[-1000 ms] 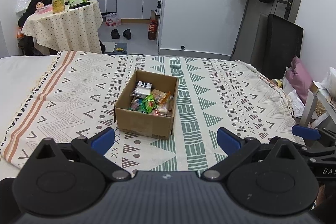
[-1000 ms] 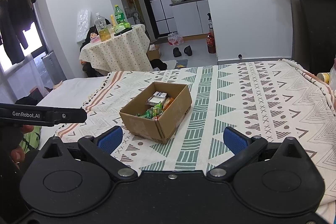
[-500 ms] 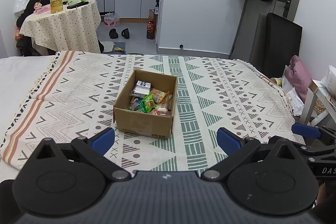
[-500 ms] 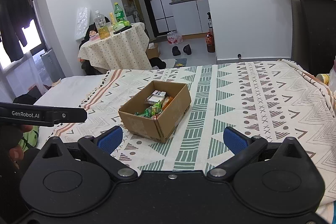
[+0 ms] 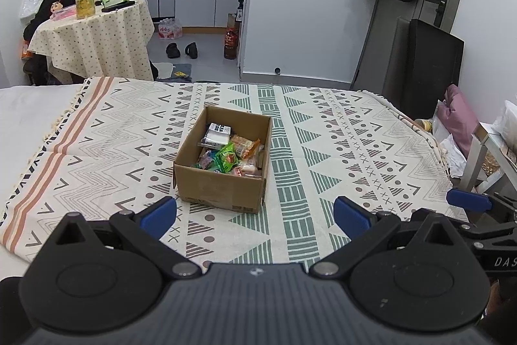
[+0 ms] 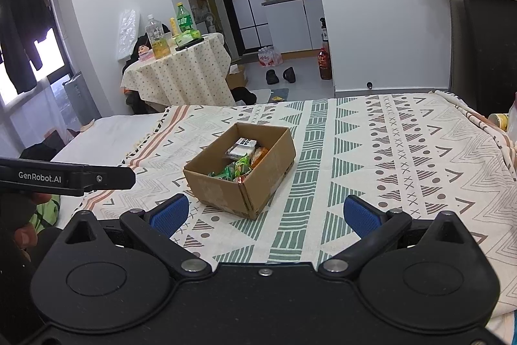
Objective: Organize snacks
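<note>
An open cardboard box [image 5: 223, 183] [image 6: 219, 186] sits in the middle of a patterned cloth [image 5: 323, 138] [image 6: 371, 144] spread over a bed. Several wrapped snacks [image 5: 227, 156] [image 6: 240, 162] lie inside it, green, orange and white packets among them. My left gripper [image 5: 255, 217] is open and empty, held back from the box's near side. My right gripper [image 6: 265, 214] is also open and empty, short of the box's near corner. The left gripper's body [image 6: 68, 177] shows at the left edge of the right wrist view.
A round table [image 5: 93, 37] [image 6: 181, 70] with bottles stands beyond the bed's far left. Shoes and a bottle lie on the floor behind. A dark chair [image 5: 433, 67] and a pink cushion [image 5: 458, 118] are at the right edge. A hand [image 6: 22, 231] grips the left tool.
Both views shift only slightly; the box sits a touch lower and nearer in frame. Both grippers stay open.
</note>
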The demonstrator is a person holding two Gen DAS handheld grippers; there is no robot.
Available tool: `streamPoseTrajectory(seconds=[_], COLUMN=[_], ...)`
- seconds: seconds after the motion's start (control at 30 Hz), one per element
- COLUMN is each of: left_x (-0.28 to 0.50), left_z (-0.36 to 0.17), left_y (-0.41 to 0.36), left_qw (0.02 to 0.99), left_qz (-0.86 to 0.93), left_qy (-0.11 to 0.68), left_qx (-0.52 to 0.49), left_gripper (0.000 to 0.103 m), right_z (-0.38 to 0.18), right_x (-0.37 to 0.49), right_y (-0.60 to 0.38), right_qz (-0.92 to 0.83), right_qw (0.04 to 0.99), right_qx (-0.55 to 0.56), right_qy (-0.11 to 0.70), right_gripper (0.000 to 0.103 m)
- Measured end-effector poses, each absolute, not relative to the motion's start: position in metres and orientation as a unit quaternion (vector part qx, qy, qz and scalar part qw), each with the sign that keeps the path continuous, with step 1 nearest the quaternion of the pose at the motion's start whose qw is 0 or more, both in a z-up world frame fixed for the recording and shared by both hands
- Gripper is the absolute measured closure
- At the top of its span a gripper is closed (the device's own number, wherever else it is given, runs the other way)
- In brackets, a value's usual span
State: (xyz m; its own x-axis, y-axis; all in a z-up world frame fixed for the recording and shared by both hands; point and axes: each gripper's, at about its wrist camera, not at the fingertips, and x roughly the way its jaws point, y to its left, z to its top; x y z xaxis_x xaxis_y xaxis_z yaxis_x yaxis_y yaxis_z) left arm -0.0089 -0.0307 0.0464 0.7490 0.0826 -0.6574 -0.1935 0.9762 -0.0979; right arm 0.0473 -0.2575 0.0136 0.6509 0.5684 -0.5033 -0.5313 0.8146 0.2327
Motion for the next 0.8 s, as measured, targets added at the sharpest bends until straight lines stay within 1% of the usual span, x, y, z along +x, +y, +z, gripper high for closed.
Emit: streamPoseTrajectory(seconds=[0.8], left_x=[-0.0092], left_z=[0.0458], left_y=[-0.0284], left_qw=[0.932], left_qz=[0.072], left_qy=[0.347], left_qx=[-0.082], left_gripper=[0.000], right_z=[0.0130], right_x=[0.0464], right_y=[-0.2553], right_qz=[0.303], right_qw=[0.907], right_qx=[0.033], right_qy=[0.290], right_gripper=[0.000])
